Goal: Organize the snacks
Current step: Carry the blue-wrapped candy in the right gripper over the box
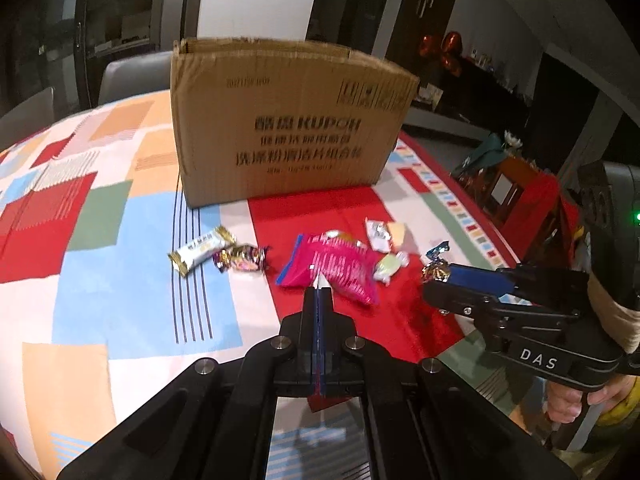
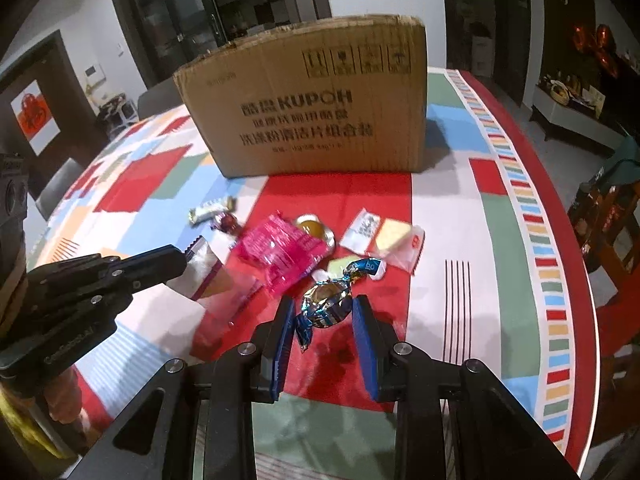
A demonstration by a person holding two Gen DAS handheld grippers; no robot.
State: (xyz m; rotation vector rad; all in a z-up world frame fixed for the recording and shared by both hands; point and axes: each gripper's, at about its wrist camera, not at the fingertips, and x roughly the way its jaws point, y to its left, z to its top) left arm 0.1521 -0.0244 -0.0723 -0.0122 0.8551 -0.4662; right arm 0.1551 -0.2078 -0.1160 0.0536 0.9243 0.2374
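Note:
A brown cardboard box [image 1: 288, 120] [image 2: 316, 104] stands at the back of the table. Snacks lie in front of it: a pink packet [image 1: 336, 268] [image 2: 280, 252], a white bar [image 1: 200, 250], a purple candy [image 1: 242, 260], a white sachet with a yellow cake [image 2: 384, 236] and a green candy [image 1: 390, 266]. My left gripper [image 1: 319, 290] is shut on a thin silver-and-white wrapper [image 2: 204, 264], held above the cloth by the pink packet. My right gripper [image 2: 322, 312] is open around a blue-and-gold foil candy [image 2: 326, 300] [image 1: 436, 268].
The round table wears a patchwork cloth of red, blue, green and white [image 1: 100, 240] [image 2: 500, 208]. Grey chairs [image 1: 132, 76] stand behind it. A red wooden stand [image 1: 524, 196] is off the table's right edge.

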